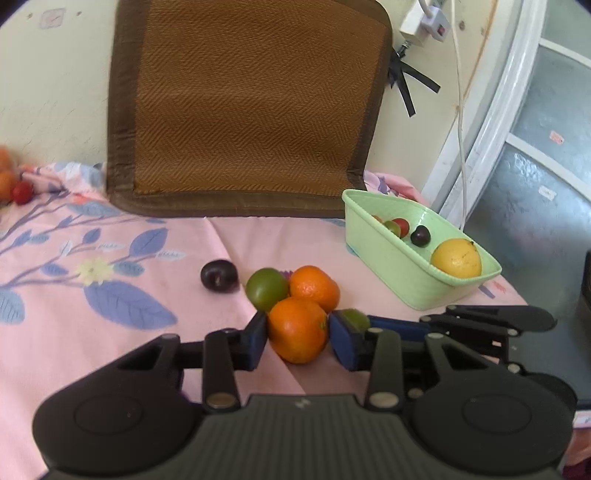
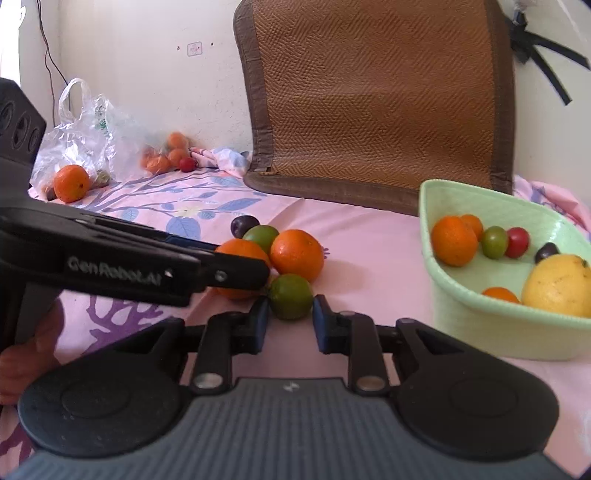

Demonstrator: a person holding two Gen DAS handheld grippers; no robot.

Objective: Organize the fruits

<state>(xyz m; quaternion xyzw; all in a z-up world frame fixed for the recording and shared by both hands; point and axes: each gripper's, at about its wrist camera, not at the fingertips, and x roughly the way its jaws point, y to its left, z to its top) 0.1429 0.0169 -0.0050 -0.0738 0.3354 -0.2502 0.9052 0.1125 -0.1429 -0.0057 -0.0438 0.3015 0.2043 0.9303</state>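
A pile of fruit lies on the pink floral cloth. My left gripper (image 1: pixel 297 338) has its jaws closed against the sides of an orange (image 1: pixel 297 329), which rests on the cloth. Behind it lie a second orange (image 1: pixel 314 286), a green fruit (image 1: pixel 266 288) and a dark plum (image 1: pixel 218 276). My right gripper (image 2: pixel 290 319) straddles a green lime (image 2: pixel 290 301), jaws close to its sides with small gaps. A light green basket (image 2: pixel 480 332) at the right holds oranges, a yellow lemon (image 2: pixel 559 285), a green fruit, a red one and a plum.
A brown woven mat (image 1: pixel 251 103) leans on the wall behind the pile. A clear plastic bag (image 2: pixel 85 129) with more oranges and a red fruit lies at the far left. A power strip and cable (image 1: pixel 424 22) hang by the window frame at the right.
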